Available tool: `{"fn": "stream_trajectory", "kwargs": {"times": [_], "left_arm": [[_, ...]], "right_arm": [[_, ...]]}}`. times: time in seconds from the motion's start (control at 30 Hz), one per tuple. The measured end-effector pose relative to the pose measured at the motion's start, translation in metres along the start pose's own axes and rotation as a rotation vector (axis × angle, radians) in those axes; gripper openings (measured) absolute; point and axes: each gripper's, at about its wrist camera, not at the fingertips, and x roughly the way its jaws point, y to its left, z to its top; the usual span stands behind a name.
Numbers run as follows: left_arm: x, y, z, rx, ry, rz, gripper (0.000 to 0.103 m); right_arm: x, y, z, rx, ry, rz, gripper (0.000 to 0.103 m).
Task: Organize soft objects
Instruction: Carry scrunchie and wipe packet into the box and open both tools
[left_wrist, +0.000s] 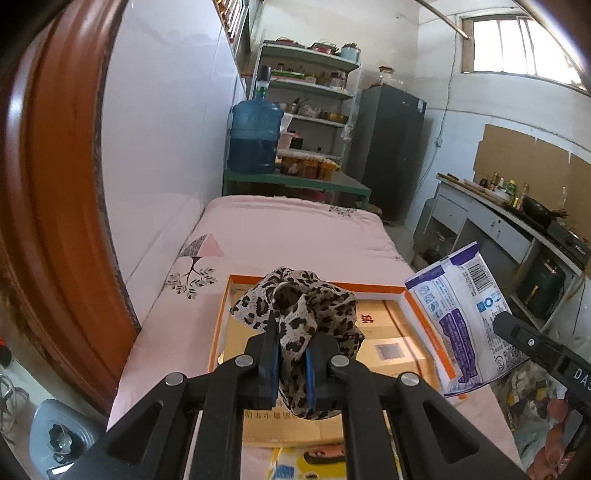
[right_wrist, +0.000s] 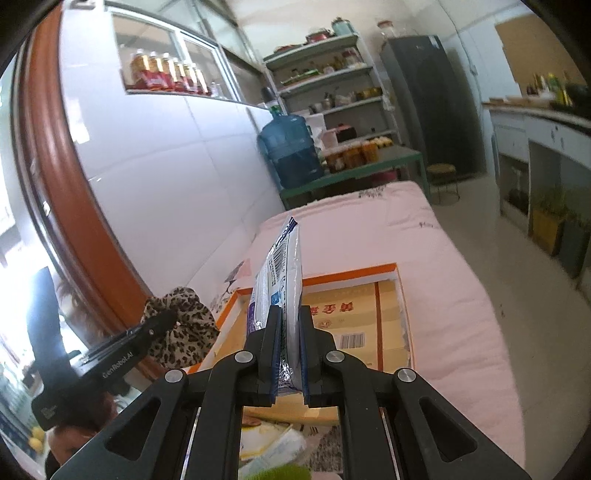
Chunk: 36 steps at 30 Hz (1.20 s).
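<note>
Leopard-print scarf (left_wrist: 295, 317) bunched, held above orange box (left_wrist: 417, 317), white-purple pouch (left_wrist: 461, 314) upright beside

White walls (left_wrist: 166, 110), barred window (left_wrist: 517, 44), metal shelving (left_wrist: 314, 92)

Both wrist views look forward, close above the orange-rimmed box (left_wrist: 424, 325) (right_wrist: 391, 273), sharing the pink bed (left_wrist: 280, 232) (right_wrist: 454, 295).

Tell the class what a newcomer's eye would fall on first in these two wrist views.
First comes the leopard-print cloth, bunched and pinched in the left gripper above the orange-rimmed box on the pink bed. Next is the white-and-purple packet, held upright on edge in the right gripper over the same box. Behind, a big blue water jug stands on a green table beside the shelves.
</note>
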Motion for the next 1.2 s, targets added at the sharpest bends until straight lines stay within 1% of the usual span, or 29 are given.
{"fn": "stream_trajectory", "kwargs": {"times": [0.2,0.3,0.5,0.77,0.9,1.2], "left_arm": [[0.037,0.003,0.000,0.000,0.056,0.014,0.011],[0.054,0.008,-0.006,-0.019,0.088,-0.004,0.011],[0.076,0.017,-0.020,-0.032,0.132,-0.018,0.011],[0.087,0.022,-0.026,-0.046,0.163,-0.027,0.011],[0.092,0.021,-0.027,-0.048,0.207,-0.018,0.011],[0.103,0.023,-0.035,-0.047,0.274,-0.027,0.011]], "right_arm": [[0.029,-0.010,0.000,-0.002,0.024,-0.023,0.009],[0.045,-0.015,-0.003,0.013,0.047,-0.023,0.009],[0.075,-0.031,-0.015,0.060,0.098,-0.015,0.009],[0.100,-0.053,-0.031,0.122,0.147,0.011,0.009],[0.106,-0.057,-0.036,0.133,0.177,0.019,0.009],[0.114,-0.055,-0.045,0.103,0.219,-0.029,0.011]]}}
